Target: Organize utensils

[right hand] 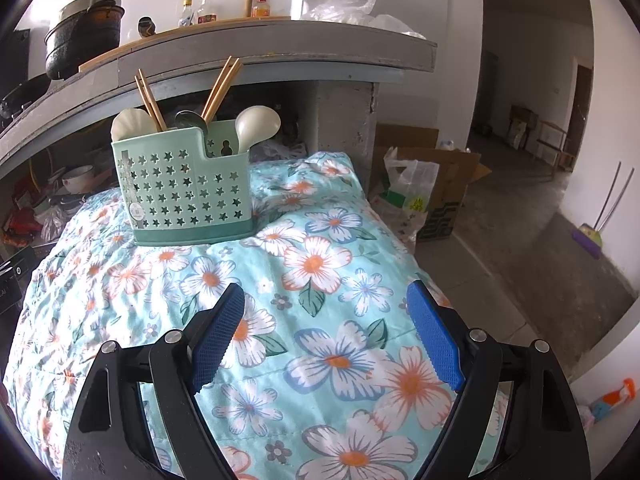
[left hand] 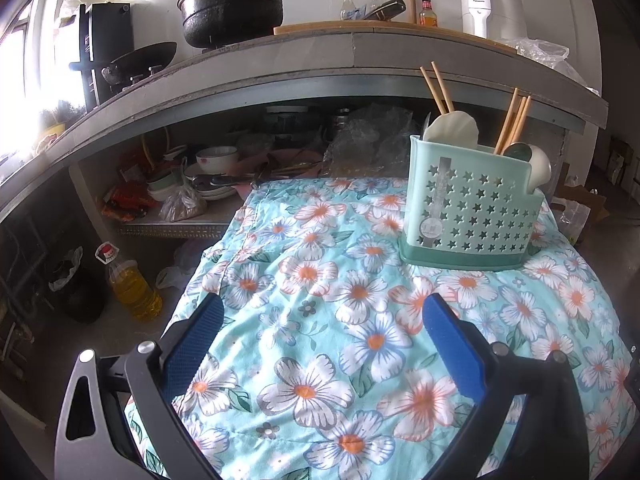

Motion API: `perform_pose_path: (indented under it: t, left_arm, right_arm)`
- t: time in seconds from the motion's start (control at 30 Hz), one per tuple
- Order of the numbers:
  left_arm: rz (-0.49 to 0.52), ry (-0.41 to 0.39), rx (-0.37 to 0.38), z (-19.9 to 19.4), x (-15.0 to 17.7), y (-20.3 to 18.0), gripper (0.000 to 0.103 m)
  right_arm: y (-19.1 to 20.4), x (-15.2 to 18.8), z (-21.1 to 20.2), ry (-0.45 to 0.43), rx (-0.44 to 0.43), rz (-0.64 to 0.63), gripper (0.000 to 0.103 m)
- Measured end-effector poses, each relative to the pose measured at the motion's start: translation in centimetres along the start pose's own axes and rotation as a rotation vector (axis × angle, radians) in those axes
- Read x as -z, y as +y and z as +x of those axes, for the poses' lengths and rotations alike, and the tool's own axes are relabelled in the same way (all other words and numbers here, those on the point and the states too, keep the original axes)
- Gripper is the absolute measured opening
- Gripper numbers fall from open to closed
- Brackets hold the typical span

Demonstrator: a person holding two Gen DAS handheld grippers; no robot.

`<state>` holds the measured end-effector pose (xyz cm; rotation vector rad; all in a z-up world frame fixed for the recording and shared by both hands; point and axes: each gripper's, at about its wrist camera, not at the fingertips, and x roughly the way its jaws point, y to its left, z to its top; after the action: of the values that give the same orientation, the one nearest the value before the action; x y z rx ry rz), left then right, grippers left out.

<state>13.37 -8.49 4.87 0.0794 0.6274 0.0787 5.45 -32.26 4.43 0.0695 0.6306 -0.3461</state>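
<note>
A mint-green utensil holder with star holes (left hand: 472, 208) stands upright at the far right of the floral cloth; in the right wrist view it (right hand: 184, 192) stands far left. It holds wooden chopsticks (left hand: 514, 122) (right hand: 150, 102), white spoons (left hand: 452, 128) (right hand: 256, 124) and a metal spoon (right hand: 192, 120). My left gripper (left hand: 324, 316) is open and empty above the cloth, short of the holder. My right gripper (right hand: 326, 300) is open and empty, to the right of the holder and nearer than it.
The floral cloth (left hand: 320, 280) (right hand: 320, 240) covers a low table. Behind it is a concrete counter (left hand: 360, 52) with a black pot (left hand: 232, 4), bottles and a white appliance (left hand: 492, 4). Bowls sit under it. An oil bottle (left hand: 134, 288) stands on the floor left; a cardboard box (right hand: 444, 188) right.
</note>
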Motion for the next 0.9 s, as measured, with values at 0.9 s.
perform_pose_path:
  t: [0.9]
  left_arm:
    - [0.002, 0.004, -0.003, 0.16, -0.10, 0.17, 0.097]
  right_arm:
    - [0.03, -0.15, -0.20, -0.008, -0.002, 0.008, 0.079]
